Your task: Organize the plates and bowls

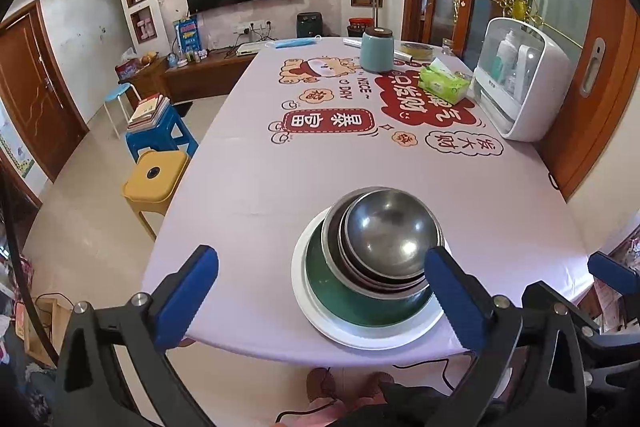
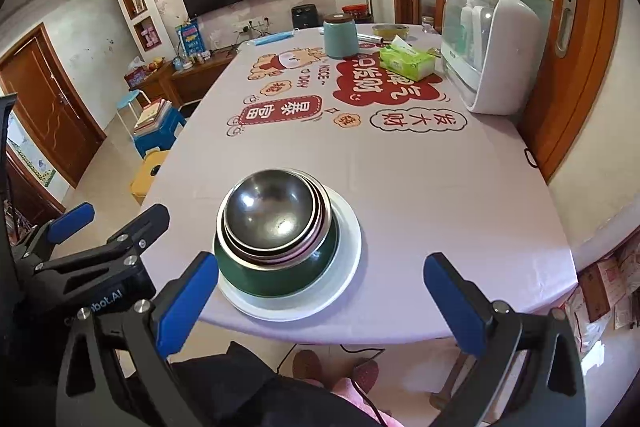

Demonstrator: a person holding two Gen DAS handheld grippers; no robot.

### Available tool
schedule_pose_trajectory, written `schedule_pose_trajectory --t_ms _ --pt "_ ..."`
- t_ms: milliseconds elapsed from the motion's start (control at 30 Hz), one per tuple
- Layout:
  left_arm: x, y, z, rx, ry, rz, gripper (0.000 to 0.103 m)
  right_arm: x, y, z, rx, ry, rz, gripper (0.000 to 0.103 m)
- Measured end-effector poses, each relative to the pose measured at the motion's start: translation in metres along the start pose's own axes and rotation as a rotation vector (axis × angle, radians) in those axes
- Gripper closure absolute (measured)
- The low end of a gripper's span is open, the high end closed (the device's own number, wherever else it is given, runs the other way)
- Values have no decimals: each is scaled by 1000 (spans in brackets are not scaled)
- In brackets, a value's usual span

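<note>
Stack sat near front edge of tabletop [image 1: 280,179]: steel bowls [image 1: 390,233] nested in green bowl [image 1: 360,303] on white plate [image 1: 344,331]. Left gripper [image 1: 322,287] released, jaws wide, grasping nothing. Right gripper [image 2: 320,291] likewise released, stack just beyond its left finger.

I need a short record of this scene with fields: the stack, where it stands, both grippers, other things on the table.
stack: steel bowls nested in a green bowl, on a white plate
place: near edge of the table, lilac printed cloth
left gripper: open, holds nothing
right gripper: open, holds nothing
far end: teal canister, green tissue pack, white cabinet
</note>
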State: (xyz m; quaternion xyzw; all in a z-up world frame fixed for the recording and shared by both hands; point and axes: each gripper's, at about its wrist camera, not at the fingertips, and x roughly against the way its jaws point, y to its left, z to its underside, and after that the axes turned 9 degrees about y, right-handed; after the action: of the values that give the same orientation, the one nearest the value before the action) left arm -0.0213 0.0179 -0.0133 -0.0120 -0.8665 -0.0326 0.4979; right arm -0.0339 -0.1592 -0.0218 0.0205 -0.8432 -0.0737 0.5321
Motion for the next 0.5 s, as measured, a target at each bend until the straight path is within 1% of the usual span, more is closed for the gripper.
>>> schedule_pose_trajectory --t_ms 500 --pt "-3 5 8 32 13 10 1 1 4 2 19 4 0 0"
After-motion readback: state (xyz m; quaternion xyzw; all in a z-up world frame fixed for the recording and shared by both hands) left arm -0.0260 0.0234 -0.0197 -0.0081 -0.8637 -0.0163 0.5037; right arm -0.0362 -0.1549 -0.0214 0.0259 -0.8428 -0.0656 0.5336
